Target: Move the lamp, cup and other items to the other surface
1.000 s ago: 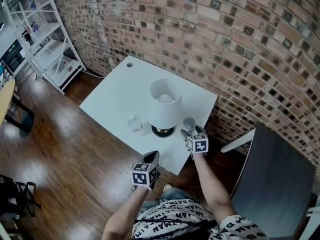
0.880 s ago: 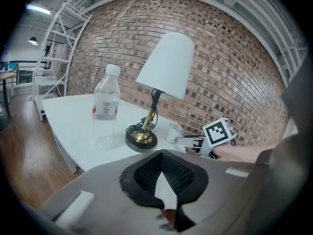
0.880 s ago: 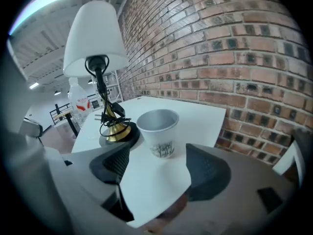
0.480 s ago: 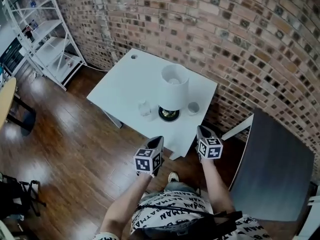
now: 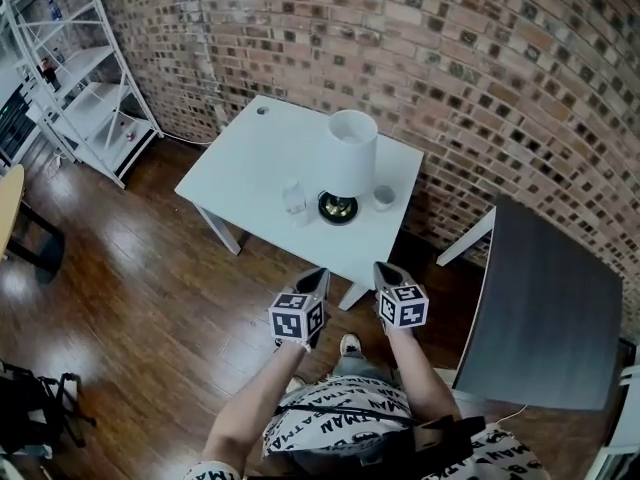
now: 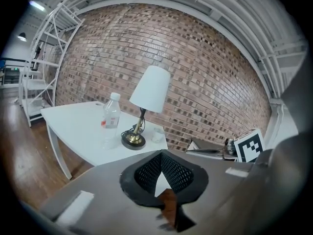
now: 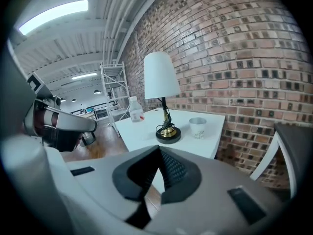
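**Held off the things, nothing gripped**

Head view: lamp (image 5: 350,158), cup (image 5: 384,198), bottle (image 5: 295,199) stand on the white counter (image 5: 250,153), not the dark counter (image 5: 545,308). Left gripper view: left claw (image 6: 161,153) together, empty. Right gripper view: right claw (image 7: 157,151) just closing, nothing between

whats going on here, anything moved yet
A person holds tongs in each hand, short of the white table. The lamp, cup and bottle all stand on it, none gripped. The left tongs are shut and empty; the right tongs have just been closing, with nothing between them. The dark table stands to the right.
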